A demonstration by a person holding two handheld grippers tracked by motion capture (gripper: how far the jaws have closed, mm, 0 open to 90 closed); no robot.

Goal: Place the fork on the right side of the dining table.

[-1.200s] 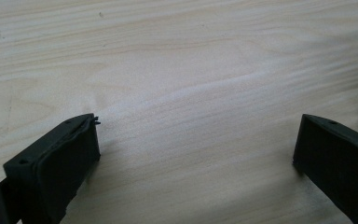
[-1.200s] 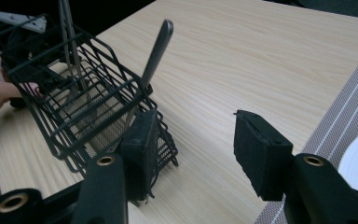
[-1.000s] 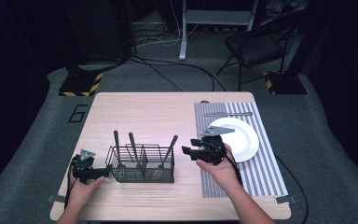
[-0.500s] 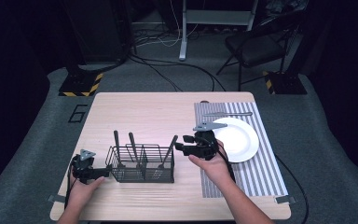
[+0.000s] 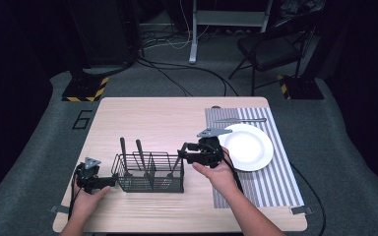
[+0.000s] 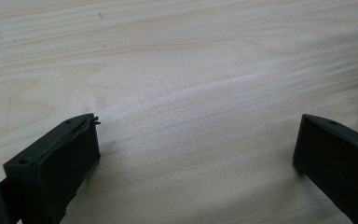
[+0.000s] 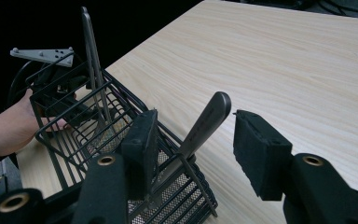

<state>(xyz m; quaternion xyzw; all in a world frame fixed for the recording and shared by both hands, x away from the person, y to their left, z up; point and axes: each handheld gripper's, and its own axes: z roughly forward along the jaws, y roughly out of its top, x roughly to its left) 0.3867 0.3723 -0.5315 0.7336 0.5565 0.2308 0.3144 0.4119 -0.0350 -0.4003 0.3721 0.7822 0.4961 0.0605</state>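
Cutlery caddy on the desk, right jaws around one handle

Cutlery caddy (image 5: pixel 150 173): a black wire basket with a fine mesh floor, divided into compartments. It stands on the pale wooden desk (image 5: pixel 152 118), near the front edge and left of centre.

Contents: two dark, slim utensils (image 5: pixel 130 155) stand nearly upright in the left part. A third utensil (image 7: pixel 200 128), with a rounded grey metal handle, leans out of the right-end compartment.

Right gripper (image 7: pixel 193 137): its jaws stand open, one on each side of the leaning handle. The left jaw is just beside the handle; contact cannot be confirmed. The right jaw is clear of it.

Left gripper (image 5: pixel 94 178): it rests low at the caddy's left end. Its jaws stand wide apart over bare wood and hold nothing.

Surroundings: a grey-and-white striped placemat (image 5: pixel 256 182) lies on the right side of the desk and carries a white plate (image 5: pixel 248 146). A table knife (image 5: pixel 240 120) lies beyond the plate.

Markings: a figure "6" (image 5: pixel 82 119) is marked on the floor beside the desk's left edge.
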